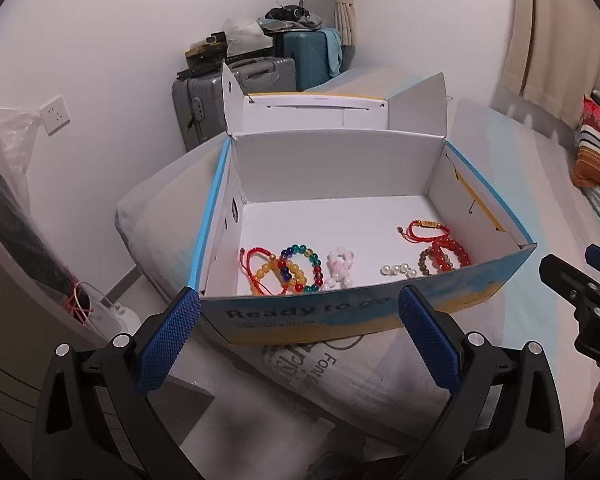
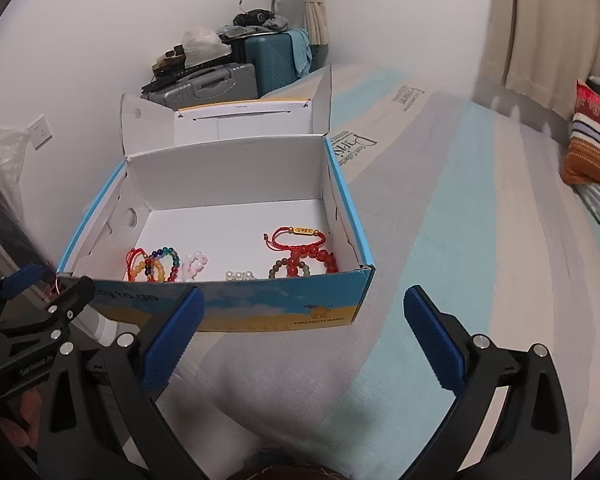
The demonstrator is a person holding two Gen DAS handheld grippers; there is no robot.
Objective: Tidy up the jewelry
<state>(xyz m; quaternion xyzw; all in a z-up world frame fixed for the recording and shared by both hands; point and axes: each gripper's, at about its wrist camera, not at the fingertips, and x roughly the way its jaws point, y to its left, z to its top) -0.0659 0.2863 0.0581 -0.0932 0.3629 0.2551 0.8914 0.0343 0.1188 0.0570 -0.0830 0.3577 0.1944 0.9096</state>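
An open blue and yellow cardboard box (image 1: 340, 316) (image 2: 284, 304) sits on the bed, lid up. Inside lie several bracelets: a multicoloured bead one (image 1: 300, 266) (image 2: 162, 266), a pink one (image 1: 340, 266) (image 2: 194, 266), white pearls (image 1: 398, 269) (image 2: 239, 276), a red bead one (image 1: 450, 254) (image 2: 316, 258) and a red cord one with a gold bar (image 1: 424, 228) (image 2: 296, 234). My left gripper (image 1: 298, 304) is open and empty before the box's front wall. My right gripper (image 2: 304, 304) is open and empty, nearer the front right corner.
The bed (image 2: 460, 240) stretches right, with striped folded textiles (image 2: 592, 148) at its far right. Suitcases (image 1: 260, 76) with clutter and a blue lamp stand by the wall behind the box. The other gripper shows at the right edge (image 1: 580, 300) and left edge (image 2: 32, 312).
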